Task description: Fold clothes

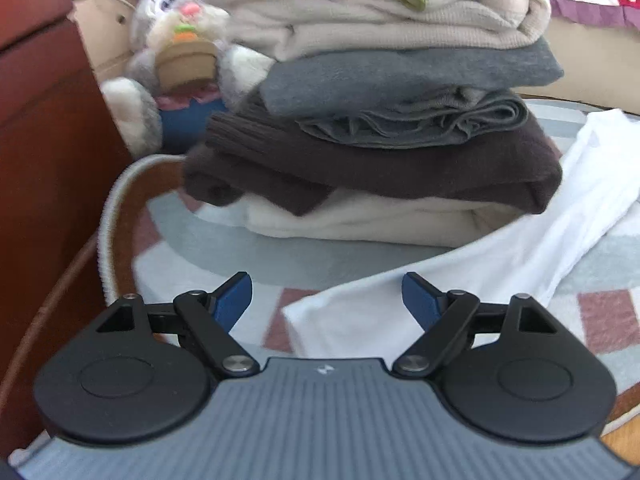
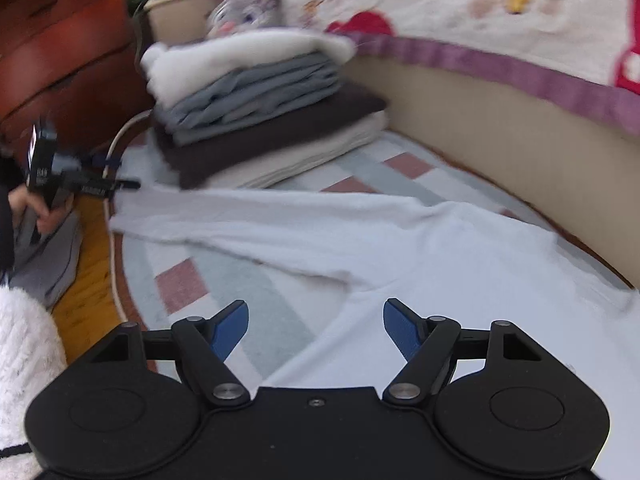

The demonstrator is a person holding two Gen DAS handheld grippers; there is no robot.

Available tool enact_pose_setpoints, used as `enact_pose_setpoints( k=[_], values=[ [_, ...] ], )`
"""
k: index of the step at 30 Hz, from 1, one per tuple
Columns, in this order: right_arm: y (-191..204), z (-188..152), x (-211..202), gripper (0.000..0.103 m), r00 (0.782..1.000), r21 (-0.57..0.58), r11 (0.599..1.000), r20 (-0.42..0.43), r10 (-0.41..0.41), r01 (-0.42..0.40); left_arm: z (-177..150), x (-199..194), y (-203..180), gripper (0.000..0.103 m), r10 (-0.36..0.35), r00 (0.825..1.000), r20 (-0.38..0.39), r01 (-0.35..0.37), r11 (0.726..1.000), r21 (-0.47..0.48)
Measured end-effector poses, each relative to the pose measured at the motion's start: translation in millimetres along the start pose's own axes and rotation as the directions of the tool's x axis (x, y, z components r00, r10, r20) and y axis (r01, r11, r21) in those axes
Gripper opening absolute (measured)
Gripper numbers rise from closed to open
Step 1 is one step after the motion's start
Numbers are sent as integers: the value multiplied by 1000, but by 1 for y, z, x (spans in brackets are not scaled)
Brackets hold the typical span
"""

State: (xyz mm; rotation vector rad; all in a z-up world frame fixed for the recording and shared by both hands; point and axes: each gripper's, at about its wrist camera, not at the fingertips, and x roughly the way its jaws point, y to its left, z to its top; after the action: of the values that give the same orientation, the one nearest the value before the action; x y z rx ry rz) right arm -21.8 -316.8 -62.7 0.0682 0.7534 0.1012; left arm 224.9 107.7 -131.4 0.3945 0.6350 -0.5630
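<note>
A white long-sleeved garment [image 2: 420, 248] lies spread flat on a checked blanket [image 2: 256, 292], one sleeve [image 2: 224, 216] stretched toward the left. In the left wrist view the sleeve end [image 1: 400, 300] lies just in front of my left gripper [image 1: 326, 296], which is open and empty. The left gripper also shows in the right wrist view [image 2: 116, 184], at the sleeve's end. My right gripper [image 2: 316, 328] is open and empty, above the garment's body. A stack of folded clothes [image 1: 380, 120], cream, grey and dark brown, stands behind; it also shows in the right wrist view [image 2: 260, 112].
A red-brown wooden cabinet [image 1: 44, 160] stands at the left. A plush rabbit [image 1: 176, 52] sits behind the stack. A beige bed side [image 2: 500, 128] with a patterned cover [image 2: 480, 12] runs along the right. A white cord [image 1: 110, 216] edges the blanket.
</note>
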Motion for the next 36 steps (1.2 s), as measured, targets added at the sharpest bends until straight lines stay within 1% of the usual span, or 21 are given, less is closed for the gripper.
enact_pose_setpoints(
  k=[2, 4, 8, 10, 11, 12, 13, 14, 15, 16, 18, 20, 24, 25, 26, 28, 30, 31, 32, 33, 36],
  values=[
    [-7, -4, -6, 78, 1000, 18, 1000, -1, -17, 17, 2, 9, -4, 82, -4, 1000, -15, 4, 999, 35],
    [-13, -7, -7, 78, 1000, 41, 999, -14, -28, 28, 3, 17, -10, 82, 41, 999, -25, -40, 997, 70],
    [-20, -14, -6, 78, 999, 95, 995, -31, -29, 32, 2, 31, -13, 82, -1, 995, -99, 2, 1000, 14],
    [-20, -18, -5, 78, 999, 115, 993, -33, -21, 24, -2, 35, -14, 79, -44, 991, -125, 38, 998, -48],
    [-19, -20, -5, 78, 999, 117, 993, -34, -20, 23, -3, 36, -14, 66, -64, 989, -136, 54, 995, -80],
    [-19, -22, -4, 78, 999, 119, 993, -36, -18, 23, -2, 32, -17, 35, -61, 990, -130, 47, 993, -108],
    [-18, -23, -3, 78, 999, 120, 992, -38, -18, 22, 0, 28, -19, 11, -57, 991, -124, 40, 990, -137],
    [-18, -24, -4, 78, 999, 121, 992, -40, -18, 23, 2, 24, -21, 0, -50, 992, -117, 30, 986, -167],
    [-17, -24, -4, 78, 999, 121, 992, -43, -18, 23, 6, 13, -24, 0, -8, 996, -87, -10, 978, -208],
    [-17, -25, -4, 78, 999, 121, 992, -45, -19, 24, 11, 1, -29, 0, -19, 999, -43, 8, 974, -227],
    [-18, -27, -5, 78, 999, 142, 990, -50, -8, 15, 22, -32, -49, 0, -67, 997, 47, 75, 977, -201],
    [-20, -28, -7, 78, 999, 170, 985, -53, 6, 3, 35, -65, -72, 0, -150, 982, 111, 169, 968, -183],
    [-23, -31, -11, 78, 998, 226, 974, -59, 35, -20, 57, -125, -127, 0, -282, 939, 196, 294, 955, -35],
    [-24, -32, -12, 78, 997, 240, 970, -60, 42, -26, 61, -131, -140, 0, -278, 942, 187, 277, 960, 32],
    [-24, -33, -12, 78, 997, 251, 967, -61, 49, -32, 64, -136, -152, 6, -270, 946, 178, 256, 962, 97],
    [-23, -34, -11, 78, 996, 252, 967, -63, 57, -39, 65, -129, -163, 15, -190, 970, 150, 164, 971, 174],
    [-21, -35, -8, 78, 996, 247, 968, -67, 64, -46, 59, -108, -156, 55, -130, 986, 106, 108, 976, 188],
    [-20, -35, -7, 78, 995, 244, 969, -69, 67, -49, 55, -97, -144, 59, -115, 989, 89, 99, 981, 168],
    [-19, -35, -6, 78, 995, 241, 969, -71, 71, -52, 51, -85, -131, 59, -99, 992, 72, 88, 985, 147],
    [-17, -35, -5, 78, 995, 238, 970, -73, 74, -55, 46, -71, -115, 60, -59, 997, 48, 54, 993, 105],
    [-14, -36, -1, 78, 993, 230, 971, -79, 85, -65, 28, -33, -61, 61, 24, 999, -25, -26, 997, -75]
  ],
)
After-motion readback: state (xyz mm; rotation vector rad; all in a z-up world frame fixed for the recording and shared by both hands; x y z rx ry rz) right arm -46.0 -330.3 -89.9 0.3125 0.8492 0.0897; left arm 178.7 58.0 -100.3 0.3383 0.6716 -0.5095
